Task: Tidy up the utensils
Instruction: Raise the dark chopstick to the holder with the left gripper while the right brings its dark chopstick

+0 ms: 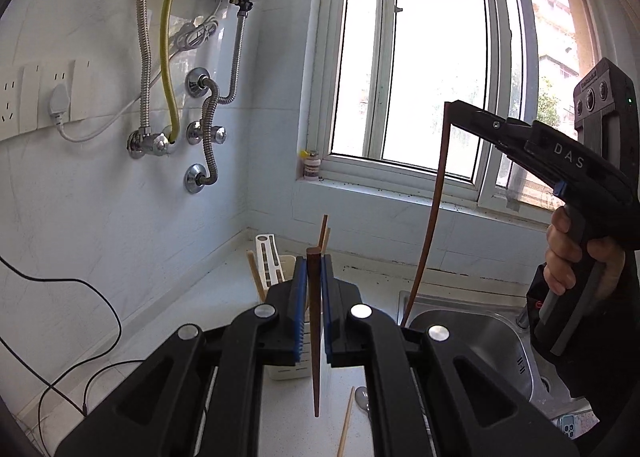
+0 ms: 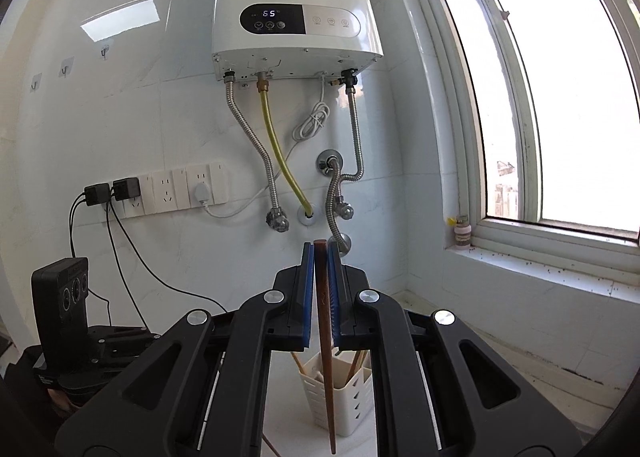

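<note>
My left gripper [image 1: 314, 269] is shut on a dark brown chopstick [image 1: 315, 337] that hangs point down above the counter. My right gripper [image 2: 321, 257] is shut on a second dark brown chopstick [image 2: 327, 369], also point down, above the white utensil holder [image 2: 344, 405]. The holder has several chopsticks in it. In the left wrist view the right gripper [image 1: 452, 107] is high at the right, its chopstick [image 1: 430, 217] hanging over the sink [image 1: 472, 337]. The holder [image 1: 280, 369] is partly hidden behind my left fingers.
A light wooden chopstick [image 1: 346, 421] and a metal spoon [image 1: 362, 397] lie on the white counter in front. A water heater [image 2: 296, 9] with hoses hangs on the wall. Sockets and cables [image 2: 120, 193] are at the left. A window sill [image 2: 540, 269] is at the right.
</note>
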Demonstrator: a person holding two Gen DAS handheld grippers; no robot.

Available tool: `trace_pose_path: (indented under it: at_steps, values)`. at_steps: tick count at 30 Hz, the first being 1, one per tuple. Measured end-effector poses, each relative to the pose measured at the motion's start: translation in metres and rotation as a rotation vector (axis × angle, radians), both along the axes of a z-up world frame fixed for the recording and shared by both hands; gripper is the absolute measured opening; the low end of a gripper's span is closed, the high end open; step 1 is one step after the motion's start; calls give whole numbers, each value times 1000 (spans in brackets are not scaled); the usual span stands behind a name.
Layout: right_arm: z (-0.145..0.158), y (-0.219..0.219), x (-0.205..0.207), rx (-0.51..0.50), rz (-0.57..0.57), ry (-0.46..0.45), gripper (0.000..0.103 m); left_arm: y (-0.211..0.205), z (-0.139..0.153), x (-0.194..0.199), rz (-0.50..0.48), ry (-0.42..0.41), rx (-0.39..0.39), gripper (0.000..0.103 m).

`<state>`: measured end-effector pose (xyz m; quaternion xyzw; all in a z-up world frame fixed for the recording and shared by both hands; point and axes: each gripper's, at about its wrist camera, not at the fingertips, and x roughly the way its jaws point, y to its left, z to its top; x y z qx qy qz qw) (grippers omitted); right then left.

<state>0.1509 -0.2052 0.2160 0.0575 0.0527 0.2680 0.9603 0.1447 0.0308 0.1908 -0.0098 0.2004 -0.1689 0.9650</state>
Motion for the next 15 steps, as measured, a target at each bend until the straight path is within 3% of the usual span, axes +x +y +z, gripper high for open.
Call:
trace_pose_path:
  at_steps: [15]
  values:
    - [31, 26, 66, 20, 4, -2, 6, 10, 54, 57, 32, -143, -16, 7]
